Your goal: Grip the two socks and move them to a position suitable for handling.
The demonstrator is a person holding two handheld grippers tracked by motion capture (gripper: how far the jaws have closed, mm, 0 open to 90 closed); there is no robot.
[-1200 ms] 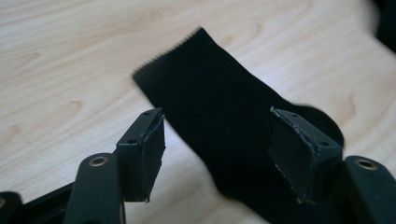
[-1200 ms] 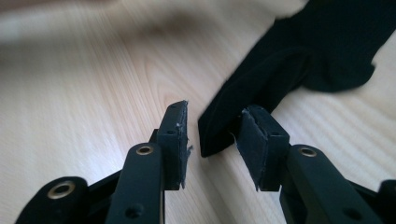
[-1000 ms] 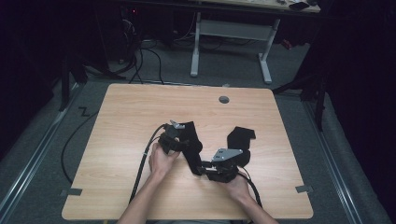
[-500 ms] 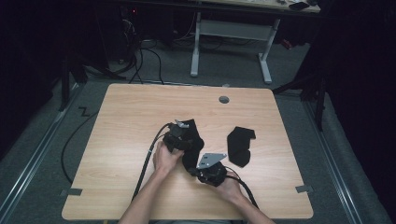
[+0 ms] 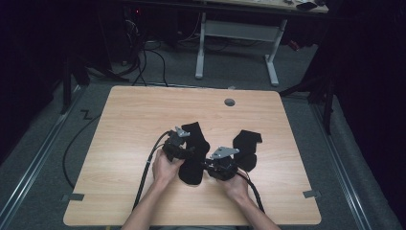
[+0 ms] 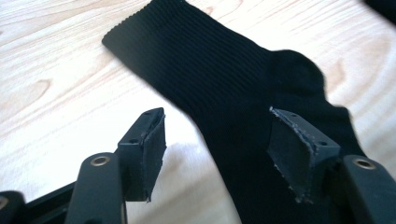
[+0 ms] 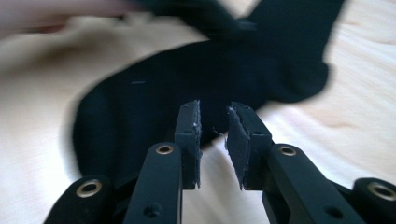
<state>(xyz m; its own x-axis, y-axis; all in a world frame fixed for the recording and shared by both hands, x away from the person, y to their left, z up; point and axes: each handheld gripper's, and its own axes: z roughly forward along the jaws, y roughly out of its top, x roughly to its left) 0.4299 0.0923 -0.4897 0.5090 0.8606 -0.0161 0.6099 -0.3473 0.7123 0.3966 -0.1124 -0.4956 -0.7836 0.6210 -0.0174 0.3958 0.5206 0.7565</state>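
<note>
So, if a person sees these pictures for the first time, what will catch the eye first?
Probably the black sock lying flat near the middle of the light wooden table, with both hands working at it. The left gripper hangs over its ribbed leg with jaws apart, and the right gripper points at its edge, jaws slightly apart with nothing between them, having just been opening. A second black sock lies crumpled to the right.

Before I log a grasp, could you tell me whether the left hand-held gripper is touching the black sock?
Cannot tell. In the left gripper view the left hand-held gripper stands open over the black sock, one pad overlapping it, with no pinch or gap visible.
</note>
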